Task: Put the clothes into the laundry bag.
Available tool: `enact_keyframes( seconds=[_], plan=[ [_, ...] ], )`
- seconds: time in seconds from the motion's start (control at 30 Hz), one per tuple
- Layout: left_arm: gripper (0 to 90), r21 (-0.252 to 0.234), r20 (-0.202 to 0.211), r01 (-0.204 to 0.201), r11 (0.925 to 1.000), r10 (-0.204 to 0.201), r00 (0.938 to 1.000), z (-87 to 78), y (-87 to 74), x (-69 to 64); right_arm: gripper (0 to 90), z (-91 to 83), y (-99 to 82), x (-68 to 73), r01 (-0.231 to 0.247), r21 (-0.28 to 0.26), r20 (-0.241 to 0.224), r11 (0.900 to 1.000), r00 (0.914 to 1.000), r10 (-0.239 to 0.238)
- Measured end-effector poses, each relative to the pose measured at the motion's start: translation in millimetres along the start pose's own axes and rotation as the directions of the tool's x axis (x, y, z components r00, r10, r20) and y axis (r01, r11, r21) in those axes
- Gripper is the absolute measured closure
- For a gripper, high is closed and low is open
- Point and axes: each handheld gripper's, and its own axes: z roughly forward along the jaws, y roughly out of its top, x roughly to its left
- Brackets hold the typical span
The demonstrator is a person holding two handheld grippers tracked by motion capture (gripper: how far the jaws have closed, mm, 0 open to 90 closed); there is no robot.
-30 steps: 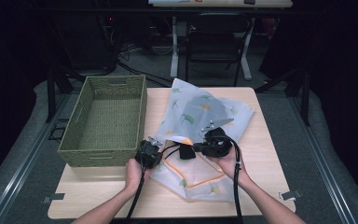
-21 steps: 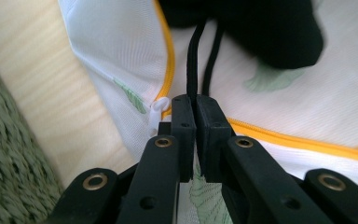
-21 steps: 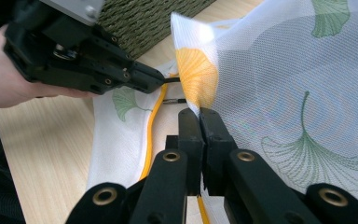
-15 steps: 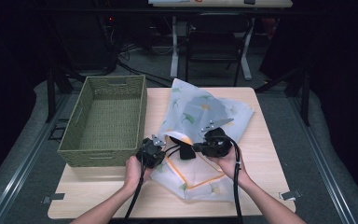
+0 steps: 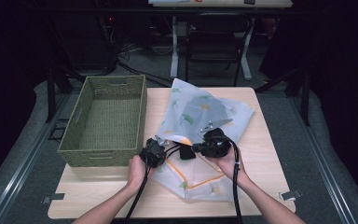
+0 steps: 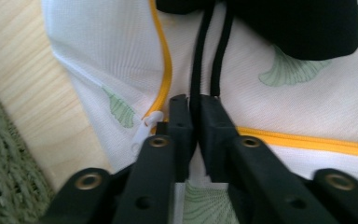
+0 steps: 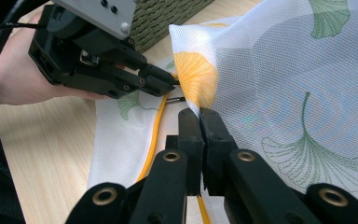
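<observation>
White mesh bags (image 5: 200, 109) with a green and orange leaf print and an orange zipper (image 6: 165, 60) lie on the wooden table (image 5: 261, 140). My left gripper (image 5: 165, 148) is shut on a doubled black cord (image 6: 205, 56) that runs to a black cloth item (image 5: 185, 153) lying on the lower bag (image 5: 200, 179). A white zipper pull (image 6: 144, 133) sits just left of its jaws. My right gripper (image 7: 199, 116) is shut on the edge of the upper mesh bag (image 7: 284, 70) by an orange leaf, holding that edge raised. In the right gripper view, the left gripper (image 7: 173, 80) faces it closely.
A green woven basket (image 5: 74, 128) stands on the left part of the table, right beside my left hand (image 5: 135, 170). Black cables trail from both grippers toward the table's near edge. A dark chair and desk legs stand beyond the far edge.
The left gripper has shifted slightly toward the right one. The raised bag edge with the orange leaf now shows between the two grippers.
</observation>
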Motion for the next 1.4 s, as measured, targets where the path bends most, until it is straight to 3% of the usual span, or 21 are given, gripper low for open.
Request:
enact_keyframes(
  seconds=[0.2,0.23,0.33,0.47,0.77,0.83,0.97,1.07,1.17,1.2,1.23,1.3,1.37,1.4],
  plan=[
    [86.4,-0.048,0.006,-0.005,0.9988,0.005,1.0000,-15.0,6.4,-0.1,88.3,-0.3,-0.1,-0.2,-0.006,-0.001,0.002,1.0000,1.0000,0.006],
    [86.5,-0.083,0.021,0.004,0.9965,-0.002,0.9998,-23.7,11.5,0.1,88.3,-0.8,0.1,0.2,-0.006,-0.004,0.004,1.0000,1.0000,0.006],
    [86.6,-0.129,0.047,0.001,0.9916,0.005,0.9989,-34.5,21.2,-1.1,88.3,-0.4,0.3,0.1,-0.004,-0.004,0.005,1.0000,1.0000,0.004],
    [86.5,-0.174,0.081,0.003,0.9848,0.011,0.9967,-38.5,32.6,-6.2,88.3,-1.3,0.9,1.2,-0.003,-0.010,0.009,0.9999,1.0000,0.003],
    [86.5,-0.211,0.102,0.008,0.9774,0.014,0.9947,-33.3,45.3,-16.6,88.3,-3.5,-0.1,-1.2,-0.006,-0.018,0.013,0.9998,0.9999,0.006],
    [86.4,-0.228,0.127,0.030,0.9732,-0.001,0.9918,-28.8,46.0,-18.6,88.3,-3.9,0.1,-1.5,-0.007,-0.021,0.016,0.9998,0.9998,0.007],
    [86.2,-0.229,0.160,0.044,0.9725,-0.007,0.9872,-21.8,42.3,-23.1,88.4,-5.0,0.0,-1.4,-0.013,-0.027,0.020,0.9995,0.9997,0.013],
    [85.8,-0.183,0.175,0.007,0.9831,0.026,0.9843,-9.4,34.3,-32.7,88.4,-5.7,-0.3,-1.4,-0.013,-0.023,0.016,0.9996,0.9998,0.014],
    [83.3,-0.148,0.190,-0.021,0.9887,0.049,0.9806,-2.4,28.9,-36.5,88.4,-4.7,-0.4,-1.1,-0.008,-0.017,0.008,0.9998,0.9999,0.008],
    [79.8,-0.134,0.205,-0.042,0.9900,0.069,0.9762,0.9,25.8,-36.7,88.4,-4.7,-0.4,0.2,-0.010,-0.012,0.006,0.9999,0.9999,0.010],
    [78.6,-0.138,0.213,-0.028,0.9901,0.057,0.9755,2.8,24.7,-37.4,88.4,-4.7,-0.2,0.8,-0.010,-0.009,0.006,0.9999,0.9999,0.010],
    [84.8,-0.131,0.213,-0.041,0.9906,0.068,0.9746,3.6,24.3,-36.5,88.4,-4.4,-0.1,1.5,-0.010,-0.009,0.002,0.9999,0.9999,0.010],
    [85.5,-0.165,0.218,-0.014,0.9861,0.051,0.9746,4.4,26.3,-38.6,88.4,-4.2,0.1,1.8,-0.008,-0.009,0.003,0.9999,1.0000,0.008],
    [85.8,-0.215,0.221,-0.006,0.9765,0.055,0.9737,1.3,31.9,-40.3,88.4,-4.6,0.8,2.5,-0.005,-0.019,0.007,0.9998,1.0000,0.005]
  ],
)
